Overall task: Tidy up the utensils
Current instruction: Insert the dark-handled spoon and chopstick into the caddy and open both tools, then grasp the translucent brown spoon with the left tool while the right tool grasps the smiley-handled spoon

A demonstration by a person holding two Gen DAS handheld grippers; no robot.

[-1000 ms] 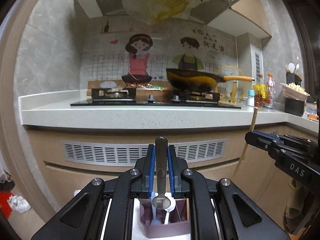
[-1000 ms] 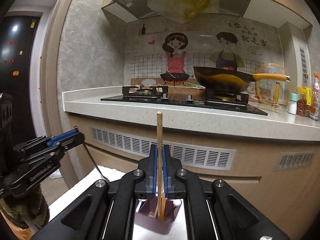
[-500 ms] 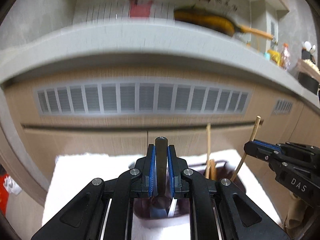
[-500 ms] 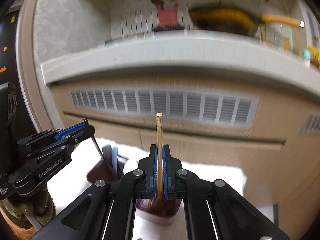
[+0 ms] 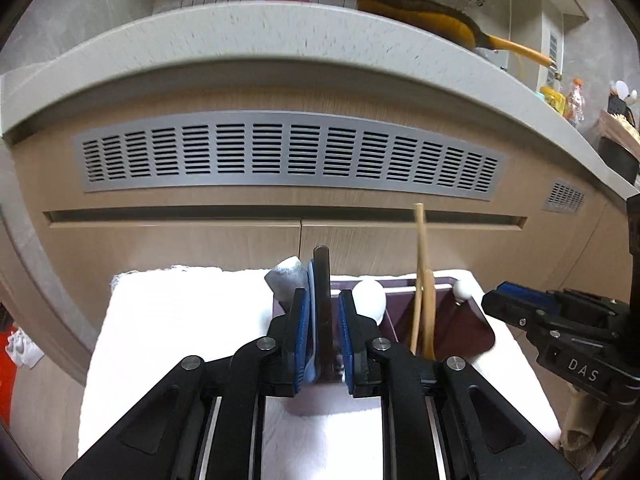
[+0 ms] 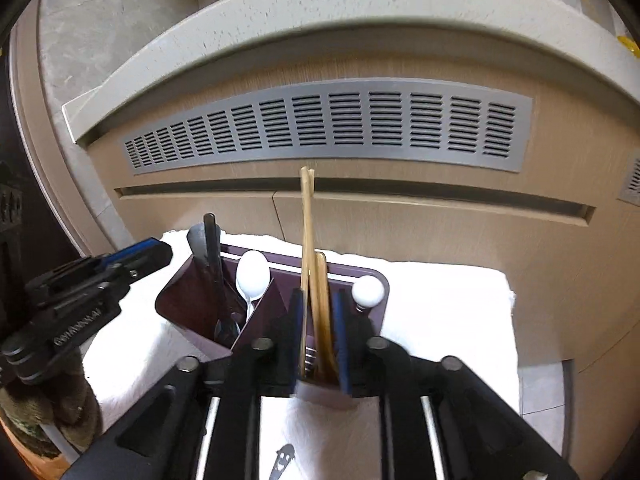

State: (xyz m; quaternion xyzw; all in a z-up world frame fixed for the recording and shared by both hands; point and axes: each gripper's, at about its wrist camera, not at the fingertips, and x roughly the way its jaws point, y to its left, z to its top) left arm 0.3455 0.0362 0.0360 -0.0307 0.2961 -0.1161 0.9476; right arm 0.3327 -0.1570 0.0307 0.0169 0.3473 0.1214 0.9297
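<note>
Behind everything, a speckled stone worktop (image 5: 280, 36) is curving over wood-grain cabinet fronts (image 5: 180, 248) fitted with one long grey slotted vent (image 5: 288, 154). Below it, a fluffy white towel (image 6: 444, 312) is carrying one glossy dark-purple plastic utensil holder (image 6: 176, 300), split into compartments. Two tools are working at it. The left tool (image 5: 323, 332), with blue pads, is standing slightly parted around a dark flat metal handle (image 5: 322, 280), and whether the pads are actually pressing on it cannot be told; that handle is rising from the holder's left compartment. The right tool (image 6: 318, 332) is standing apart on either side of the wooden chopsticks (image 6: 307, 232), which are leaning upright in the right compartment, two thin pale sticks beside two thicker tan ones. In the right wrist view, one white plastic spoon (image 6: 253, 272) is standing bowl-up in the left compartment beside the dark handle, and one round white knob (image 6: 368, 293) is sitting at the holder's right rim.
</note>
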